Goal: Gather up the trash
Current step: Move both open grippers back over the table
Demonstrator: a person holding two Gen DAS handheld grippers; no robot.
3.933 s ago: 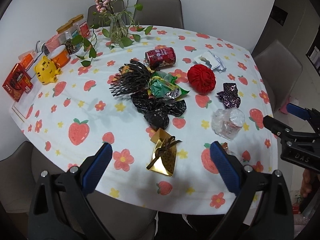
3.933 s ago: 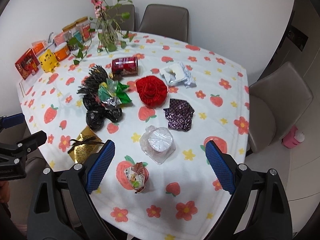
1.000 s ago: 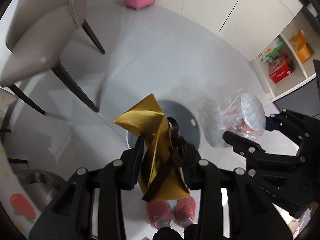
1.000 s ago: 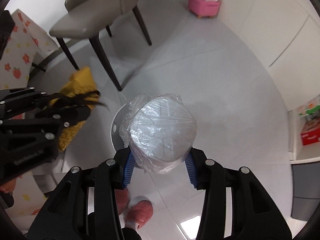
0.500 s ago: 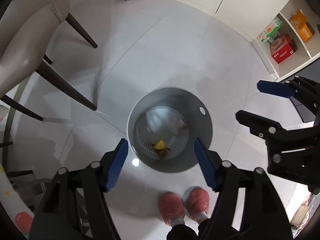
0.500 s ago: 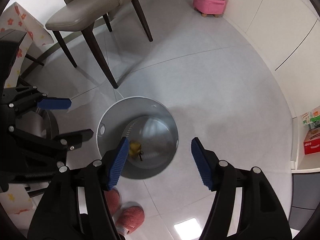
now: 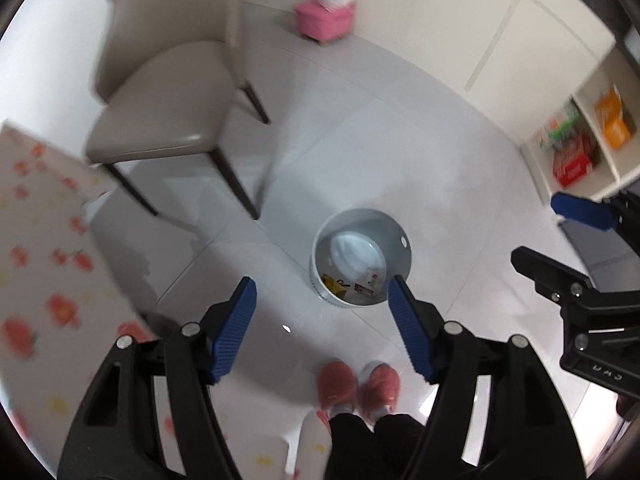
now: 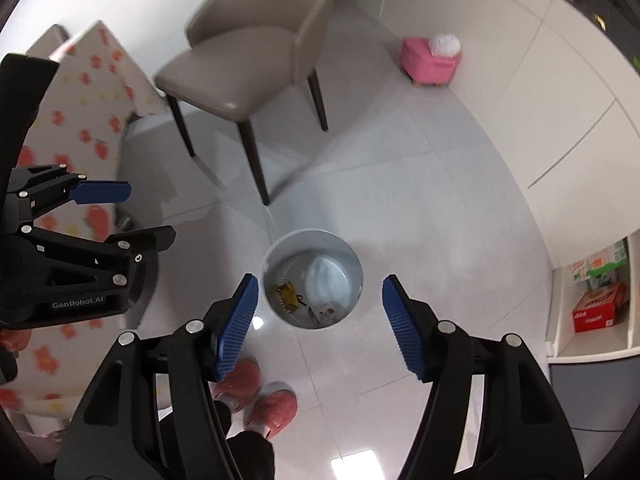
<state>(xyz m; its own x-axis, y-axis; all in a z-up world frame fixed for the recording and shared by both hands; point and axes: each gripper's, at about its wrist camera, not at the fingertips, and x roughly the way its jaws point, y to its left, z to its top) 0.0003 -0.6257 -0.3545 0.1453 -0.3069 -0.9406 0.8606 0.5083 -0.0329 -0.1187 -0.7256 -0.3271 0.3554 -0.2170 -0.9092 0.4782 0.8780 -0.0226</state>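
A round grey trash bin stands on the floor below both grippers; it also shows in the right wrist view. Inside lie the gold wrapper and the plastic-wrapped white cup. My left gripper is open and empty, high above the bin. My right gripper is open and empty too. Each gripper shows in the other's view: the right one at the right, the left one at the left.
A beige chair stands behind the bin. The table edge with the strawberry cloth is at the left. A pink stool is by the wall. Shelves with boxes are at the right. The person's pink slippers are near.
Both grippers have risen and pulled back from the bin, which looks smaller. One second ago they held the gold wrapper and the wrapped cup; both items now lie in the bin.
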